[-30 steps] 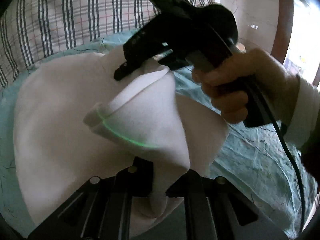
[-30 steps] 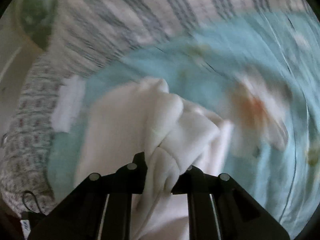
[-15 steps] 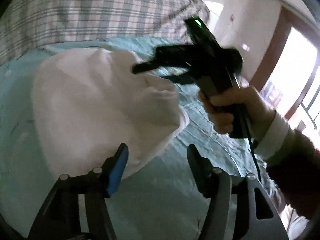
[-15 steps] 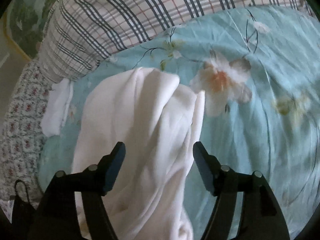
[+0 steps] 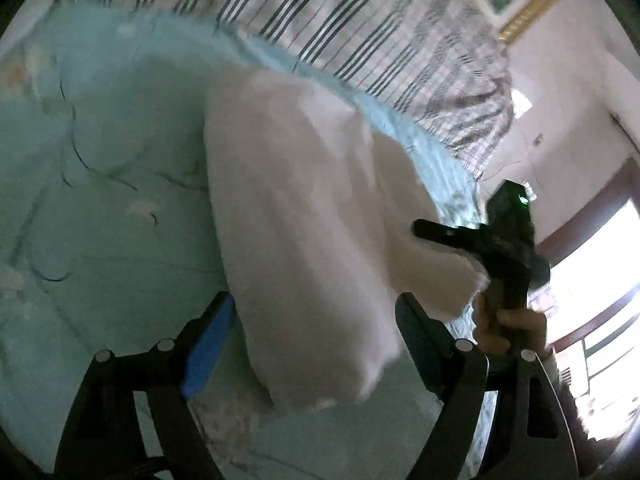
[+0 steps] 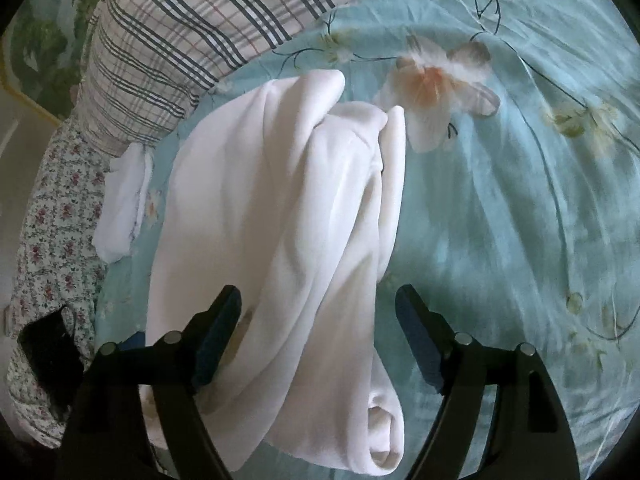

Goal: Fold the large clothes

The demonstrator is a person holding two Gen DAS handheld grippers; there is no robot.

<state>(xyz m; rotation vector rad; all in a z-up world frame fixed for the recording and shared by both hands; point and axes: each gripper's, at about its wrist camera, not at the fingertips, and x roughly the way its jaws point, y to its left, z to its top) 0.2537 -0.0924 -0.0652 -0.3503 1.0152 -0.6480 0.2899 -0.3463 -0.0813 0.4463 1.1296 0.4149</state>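
While both claws stand spread with nothing between their fingers, the left claw [image 5: 314, 336] and right claw [image 6: 318, 332] each hover over the one white fleece garment [image 6: 280, 248], which lies loosely bunched on the bed. In the left view a bare hand [image 5: 508, 324] grips the right claw's black handle upright beside the garment's edge. The bed wears a pale teal floral sheet [image 6: 500, 200]; one plaid blanket [image 6: 192, 28] lies along its far edge, one small white cloth [image 6: 122, 204] beside the garment.
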